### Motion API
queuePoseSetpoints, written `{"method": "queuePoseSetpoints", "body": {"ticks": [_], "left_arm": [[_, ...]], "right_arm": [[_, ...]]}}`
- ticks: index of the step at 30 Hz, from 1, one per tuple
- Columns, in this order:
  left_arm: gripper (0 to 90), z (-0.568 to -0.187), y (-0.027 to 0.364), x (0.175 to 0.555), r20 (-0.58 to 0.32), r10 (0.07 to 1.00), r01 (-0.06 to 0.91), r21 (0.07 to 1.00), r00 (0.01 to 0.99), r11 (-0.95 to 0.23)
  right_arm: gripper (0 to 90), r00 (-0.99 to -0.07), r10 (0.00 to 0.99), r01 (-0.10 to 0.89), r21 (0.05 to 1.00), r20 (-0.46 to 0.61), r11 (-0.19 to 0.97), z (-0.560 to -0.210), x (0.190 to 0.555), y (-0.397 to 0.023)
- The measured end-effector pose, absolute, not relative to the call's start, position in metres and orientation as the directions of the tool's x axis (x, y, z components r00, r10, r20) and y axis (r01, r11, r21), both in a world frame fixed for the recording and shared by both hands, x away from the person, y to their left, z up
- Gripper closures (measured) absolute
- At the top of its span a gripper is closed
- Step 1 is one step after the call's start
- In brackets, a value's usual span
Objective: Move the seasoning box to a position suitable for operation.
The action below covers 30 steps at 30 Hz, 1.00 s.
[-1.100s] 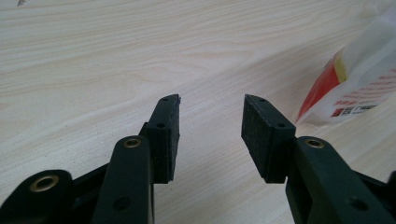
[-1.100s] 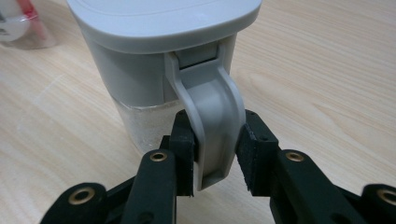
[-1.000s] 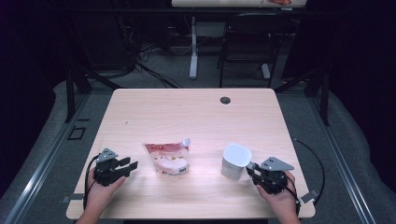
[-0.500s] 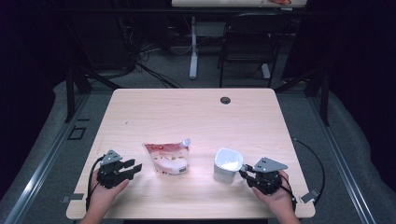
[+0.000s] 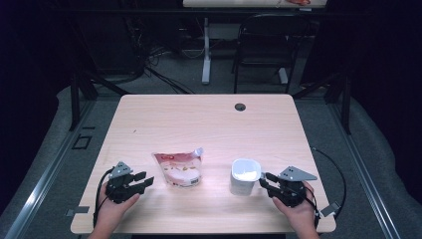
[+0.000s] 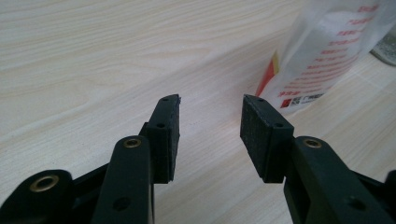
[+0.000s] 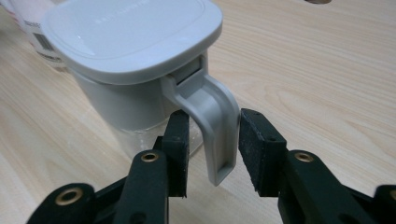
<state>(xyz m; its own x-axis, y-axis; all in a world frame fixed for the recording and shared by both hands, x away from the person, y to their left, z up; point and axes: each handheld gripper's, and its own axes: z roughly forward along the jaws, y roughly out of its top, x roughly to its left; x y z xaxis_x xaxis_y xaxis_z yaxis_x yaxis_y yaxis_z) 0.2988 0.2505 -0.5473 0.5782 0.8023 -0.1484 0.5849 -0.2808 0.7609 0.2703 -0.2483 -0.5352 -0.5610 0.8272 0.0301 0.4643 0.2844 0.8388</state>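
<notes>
A white lidded container (image 5: 245, 175) stands at the front right of the wooden table (image 5: 199, 124). Its lid (image 7: 126, 42) is closed and its handle (image 7: 212, 112) points toward my right gripper (image 5: 263, 180). The right jaws have just been opening and now stand on either side of the handle without squeezing it. A red and white snack pouch (image 5: 178, 168) lies flat at the front centre, and in the left gripper view its corner (image 6: 327, 56) shows ahead to the right. My left gripper (image 5: 146, 179) rests low to the pouch's left, its jaws (image 6: 210, 107) open with only bare wood between them.
A dark cable hole (image 5: 240, 106) sits near the table's far edge. Beyond the table stand a black chair (image 5: 263, 50) and a desk leg, with cables on the floor. Both hands are close to the front edge. A cable (image 5: 333, 169) trails from the right gripper.
The white container has shifted slightly left and now stands level. The right jaws are wider around its handle. The left gripper has stayed put.
</notes>
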Motion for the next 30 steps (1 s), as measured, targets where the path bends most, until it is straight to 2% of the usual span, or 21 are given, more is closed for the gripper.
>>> {"method": "queuePoseSetpoints", "body": {"ticks": [10, 13, 16, 22, 23, 30], "left_arm": [[57.4, -0.549, 0.252, 0.3, -0.152, 0.81, 0.591, 0.76, 0.567, -0.271], [57.4, -0.55, 0.253, 0.302, -0.152, 0.811, 0.593, 0.759, 0.565, -0.271], [57.5, -0.551, 0.255, 0.303, -0.15, 0.814, 0.596, 0.756, 0.561, -0.272], [57.7, -0.551, 0.256, 0.304, -0.145, 0.816, 0.598, 0.752, 0.559, -0.276], [57.6, -0.551, 0.256, 0.304, -0.145, 0.818, 0.599, 0.752, 0.556, -0.274], [57.6, -0.552, 0.257, 0.305, -0.141, 0.82, 0.597, 0.753, 0.555, -0.275]], "right_arm": [[61.7, -0.508, 0.86, 0.443, 0.872, 0.053, 0.208, -0.514, 0.257, -0.252], [68.0, -0.501, 0.861, 0.462, 0.868, 0.084, 0.183, -0.507, 0.261, -0.252], [78.8, -0.491, 0.866, 0.475, 0.863, 0.096, 0.173, -0.5, 0.265, -0.25], [85.5, -0.476, 0.875, 0.49, 0.852, 0.083, 0.186, -0.49, 0.27, -0.244], [90.0, -0.473, 0.878, 0.496, 0.845, 0.071, 0.198, -0.487, 0.271, -0.24], [90.0, -0.515, 0.855, 0.492, 0.838, 0.06, 0.237, -0.479, 0.276, -0.225]]}}
